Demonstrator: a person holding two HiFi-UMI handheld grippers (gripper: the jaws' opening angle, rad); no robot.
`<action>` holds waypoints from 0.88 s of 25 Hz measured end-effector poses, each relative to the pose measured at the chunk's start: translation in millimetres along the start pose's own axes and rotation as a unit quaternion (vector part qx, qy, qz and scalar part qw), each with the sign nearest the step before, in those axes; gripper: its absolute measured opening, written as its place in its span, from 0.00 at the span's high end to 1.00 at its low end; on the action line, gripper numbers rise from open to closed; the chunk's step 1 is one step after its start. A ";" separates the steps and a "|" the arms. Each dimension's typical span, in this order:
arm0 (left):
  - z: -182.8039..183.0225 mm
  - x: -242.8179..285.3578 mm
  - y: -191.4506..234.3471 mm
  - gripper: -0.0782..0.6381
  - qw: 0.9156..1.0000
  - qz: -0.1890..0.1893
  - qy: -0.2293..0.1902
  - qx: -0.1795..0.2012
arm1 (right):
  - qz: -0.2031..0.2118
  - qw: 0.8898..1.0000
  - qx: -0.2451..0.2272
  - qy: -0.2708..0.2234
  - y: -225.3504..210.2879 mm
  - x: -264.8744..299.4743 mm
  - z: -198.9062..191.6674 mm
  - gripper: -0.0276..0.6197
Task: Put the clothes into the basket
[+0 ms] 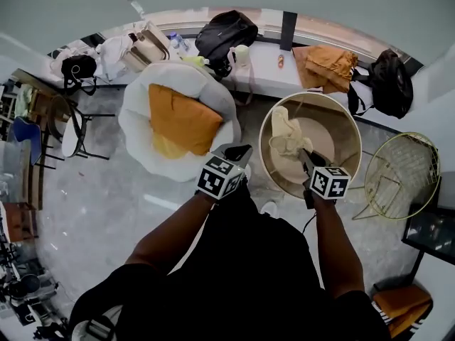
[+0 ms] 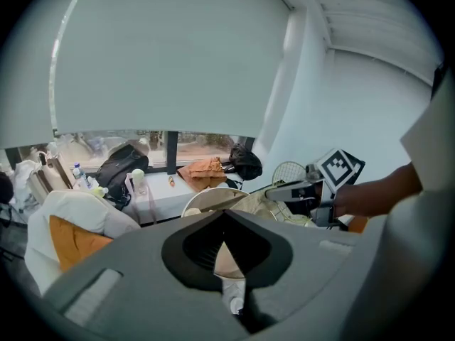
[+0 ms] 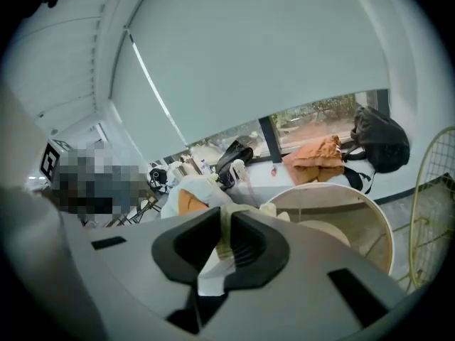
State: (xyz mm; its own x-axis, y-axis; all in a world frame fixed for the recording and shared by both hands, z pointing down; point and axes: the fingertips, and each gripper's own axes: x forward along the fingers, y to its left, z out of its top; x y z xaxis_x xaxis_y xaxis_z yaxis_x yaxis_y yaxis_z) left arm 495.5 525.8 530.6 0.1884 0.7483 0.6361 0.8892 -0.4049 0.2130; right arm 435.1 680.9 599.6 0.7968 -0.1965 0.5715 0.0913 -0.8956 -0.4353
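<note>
A round beige basket (image 1: 353,130) stands on the floor in front of me. A cream cloth (image 1: 284,137) hangs above its opening, pinched by my right gripper (image 1: 306,158). In the right gripper view the cloth (image 3: 225,236) runs as a narrow strip between the pads, with the basket (image 3: 355,204) just beyond. My left gripper (image 1: 237,152) hovers left of the basket, above the floor. Its tips (image 2: 225,215) meet with nothing between them. The left gripper view also catches the right gripper (image 2: 284,189) with the cloth (image 2: 259,204) over the basket rim (image 2: 206,194).
A white beanbag (image 1: 135,130) with an orange cushion (image 1: 181,119) sits left of the basket. A gold wire basket (image 1: 402,165) stands to the right. The window ledge holds a black backpack (image 1: 226,34), an orange garment (image 1: 327,66) and a black bag (image 1: 389,80).
</note>
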 end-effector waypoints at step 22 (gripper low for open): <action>19.2 -100.8 -62.9 0.89 0.990 0.037 -0.130 -0.026 | 0.070 0.977 -0.170 -0.107 102.2 -151.6 60.1 0.90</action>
State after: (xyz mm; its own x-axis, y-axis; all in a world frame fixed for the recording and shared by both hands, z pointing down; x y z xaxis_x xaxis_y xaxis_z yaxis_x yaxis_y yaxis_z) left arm 428.6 485.9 438.8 0.3591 0.8233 0.4395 0.8474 -0.4850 0.2162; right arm 359.6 643.1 426.7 0.8969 -0.2722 0.3486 -0.2028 -0.9535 -0.2229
